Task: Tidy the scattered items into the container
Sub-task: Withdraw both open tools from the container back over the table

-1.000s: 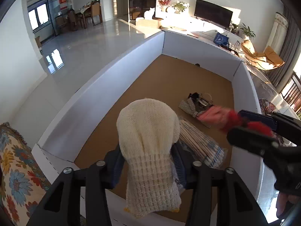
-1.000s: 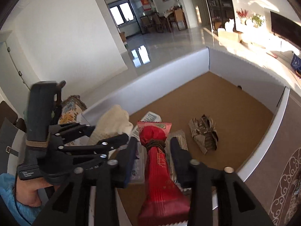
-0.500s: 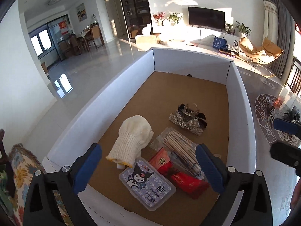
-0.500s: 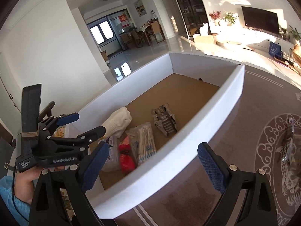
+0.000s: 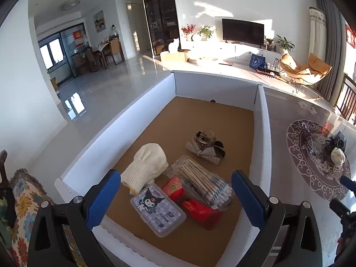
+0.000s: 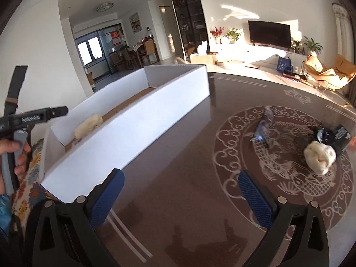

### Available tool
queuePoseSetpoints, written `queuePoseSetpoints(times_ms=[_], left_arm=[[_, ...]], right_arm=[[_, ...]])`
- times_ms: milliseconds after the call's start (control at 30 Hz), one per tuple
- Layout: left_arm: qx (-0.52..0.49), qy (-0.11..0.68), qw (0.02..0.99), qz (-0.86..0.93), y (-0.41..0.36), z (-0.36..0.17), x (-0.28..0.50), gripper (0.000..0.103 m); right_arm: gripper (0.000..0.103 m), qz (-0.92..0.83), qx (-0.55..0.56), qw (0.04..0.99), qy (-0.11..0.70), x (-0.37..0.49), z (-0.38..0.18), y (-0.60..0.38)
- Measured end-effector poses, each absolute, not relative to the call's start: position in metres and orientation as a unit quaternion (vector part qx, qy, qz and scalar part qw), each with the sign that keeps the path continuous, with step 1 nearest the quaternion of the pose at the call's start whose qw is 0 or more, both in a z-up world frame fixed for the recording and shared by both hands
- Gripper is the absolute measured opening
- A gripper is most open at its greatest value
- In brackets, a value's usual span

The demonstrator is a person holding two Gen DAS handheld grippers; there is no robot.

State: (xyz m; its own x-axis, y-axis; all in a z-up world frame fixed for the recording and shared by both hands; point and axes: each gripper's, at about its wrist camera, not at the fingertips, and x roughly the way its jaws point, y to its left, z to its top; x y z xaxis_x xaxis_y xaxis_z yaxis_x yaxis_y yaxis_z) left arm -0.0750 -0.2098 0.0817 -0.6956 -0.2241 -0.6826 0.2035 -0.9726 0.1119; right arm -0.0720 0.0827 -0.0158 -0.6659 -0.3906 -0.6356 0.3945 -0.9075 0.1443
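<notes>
Container (image 5: pixel 142 102), white-walled with a brown floor, is sitting on the dark patterned table (image 6: pixel 200 178). We are seeing five items lying in its near end: a cream knitted glove (image 5: pixel 145 166), a clear case with a cartoon print (image 5: pixel 158 209), a red packet (image 5: pixel 195 207), a bag of cotton swabs (image 5: pixel 204 182) resting partly on the red packet, and a striped bow (image 5: pixel 204 151) a little farther in.

We are holding the left gripper (image 5: pixel 175 197) above the near end of the container, fingers released, spread wide, gripping nothing.

We are holding the right gripper (image 6: pixel 181 194) over bare table beside the container's outer wall; its jaws are opening, nothing between them.

Still lying on the table's round pattern: a cream knitted bundle (image 6: pixel 320 156), a silvery wrapper (image 6: pixel 263 126), and a black item (image 6: pixel 333 136), blurred.
</notes>
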Motion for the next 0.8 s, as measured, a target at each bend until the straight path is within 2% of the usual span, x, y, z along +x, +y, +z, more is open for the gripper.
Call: queuePoseSetpoints(times_ms=[233,400,533,633,800], left_arm=[[0.337,-0.027,0.047,-0.94,-0.134,0.104,-0.058,0.101],[0.34,-0.038,-0.042,-0.939,-0.055,0.105,-0.057,0.101],[0.371,-0.062,-0.108,-0.92,0.007,0.075,-0.059,0.101],[0.391,-0.075,-0.126,-0.909,0.04,0.038,-0.063,0.101],[0.419,-0.028,-0.12,-0.9,0.049,-0.029,-0.073,0.101]], right_arm=[[0.102,-0.904,0.411,0.119,0.004,-0.047,-0.071,0.174],[0.102,-0.904,0.417,0.088,-0.032,-0.042,-0.074,0.212],[0.102,-0.898,0.43,0.077,-0.052,-0.043,-0.08,0.222],[0.102,-0.899,0.432,0.068,-0.038,-0.042,-0.081,0.218],[0.102,-0.901,0.43,0.054,-0.03,-0.041,-0.084,0.208]])
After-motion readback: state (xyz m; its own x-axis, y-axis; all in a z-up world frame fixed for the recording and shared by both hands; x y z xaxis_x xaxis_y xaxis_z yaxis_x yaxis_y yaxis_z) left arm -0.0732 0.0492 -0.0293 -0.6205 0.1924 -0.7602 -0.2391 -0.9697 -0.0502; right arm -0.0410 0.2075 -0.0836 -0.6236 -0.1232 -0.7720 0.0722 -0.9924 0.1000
